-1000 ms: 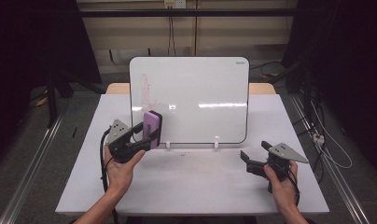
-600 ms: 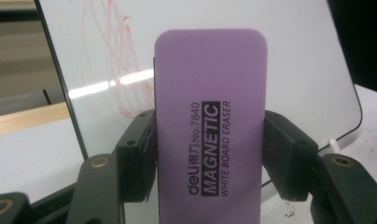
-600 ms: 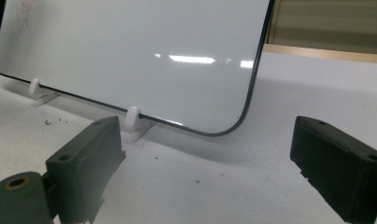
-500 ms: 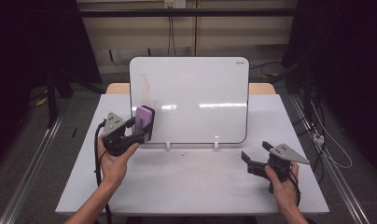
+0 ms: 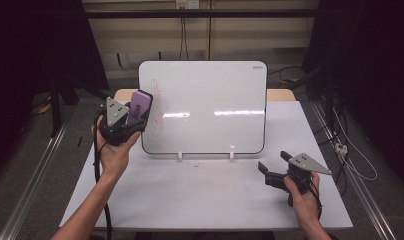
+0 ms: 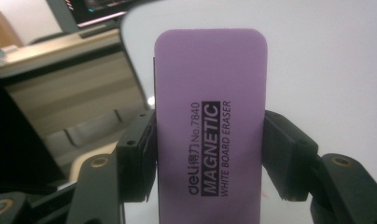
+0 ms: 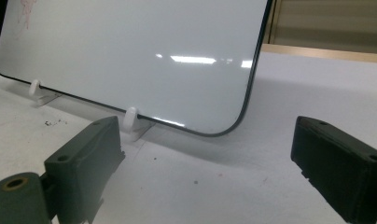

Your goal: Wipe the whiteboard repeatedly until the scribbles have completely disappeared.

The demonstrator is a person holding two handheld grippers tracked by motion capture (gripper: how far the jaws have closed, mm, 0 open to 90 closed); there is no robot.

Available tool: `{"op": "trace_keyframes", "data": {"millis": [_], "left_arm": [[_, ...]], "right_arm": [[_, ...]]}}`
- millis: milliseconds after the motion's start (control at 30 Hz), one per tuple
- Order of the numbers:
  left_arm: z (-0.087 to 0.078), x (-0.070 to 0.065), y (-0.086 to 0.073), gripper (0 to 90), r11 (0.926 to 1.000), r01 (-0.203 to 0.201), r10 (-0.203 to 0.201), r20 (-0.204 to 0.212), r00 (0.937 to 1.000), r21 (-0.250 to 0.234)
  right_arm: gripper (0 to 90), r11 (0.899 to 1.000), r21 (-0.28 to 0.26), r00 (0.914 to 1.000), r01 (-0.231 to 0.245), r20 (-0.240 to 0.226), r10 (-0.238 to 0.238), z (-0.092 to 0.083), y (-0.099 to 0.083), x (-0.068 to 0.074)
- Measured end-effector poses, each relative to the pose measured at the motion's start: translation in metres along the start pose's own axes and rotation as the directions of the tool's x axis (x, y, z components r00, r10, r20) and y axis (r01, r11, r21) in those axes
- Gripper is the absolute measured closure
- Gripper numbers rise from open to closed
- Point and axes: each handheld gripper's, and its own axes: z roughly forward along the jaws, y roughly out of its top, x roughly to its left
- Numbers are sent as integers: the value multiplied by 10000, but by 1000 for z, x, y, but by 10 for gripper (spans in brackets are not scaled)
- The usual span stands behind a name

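Observation:
A white board (image 5: 205,105) stands upright on two small white feet at the middle of the table, with faint red marks (image 5: 157,107) on its left part. My left gripper (image 5: 135,114) is raised at the board's left edge and is shut on a purple magnetic eraser (image 5: 139,106), which stands on end between the jaws (image 6: 210,121). My right gripper (image 5: 272,167) rests low near the table's front right with its jaws open and nothing between them (image 7: 203,163). From the right gripper view the board's lower right corner (image 7: 224,126) lies just ahead.
The white table (image 5: 200,195) has bare room in front of the board. A wooden edge (image 5: 277,94) runs behind the board. Metal rails (image 5: 35,170) flank the table, and cables (image 5: 350,155) lie on the floor to the right.
My left gripper has moved up and to the left with the eraser, from the board's lower left to its upper left edge. The right gripper has stayed put.

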Motion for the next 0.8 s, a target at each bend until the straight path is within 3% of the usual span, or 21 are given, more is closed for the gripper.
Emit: {"op": "trace_keyframes", "data": {"millis": [67,167,333,500,800], "left_arm": [[6,2,4,413,9998,-162,165,-200,9997,143],[14,2,10,413,9970,-727,741,-552,9957,279],[24,3,18,413,9944,-996,1028,-1053,9891,347],[38,1,31,413,9860,-1570,1634,-1358,9772,568],[64,5,42,413,9832,-1552,1699,-1718,9704,959]], "right_arm": [[85,10000,8,10000,19,6,-19,0,0,0],[83,9999,-96,10000,65,-4,-65,-3,-1,0],[82,10000,-42,10000,-35,0,35,-5,-5,-1],[82,10000,21,10000,-14,-39,14,-3,-6,-2],[81,10000,36,9999,55,-135,-54,0,-4,-1]]}}
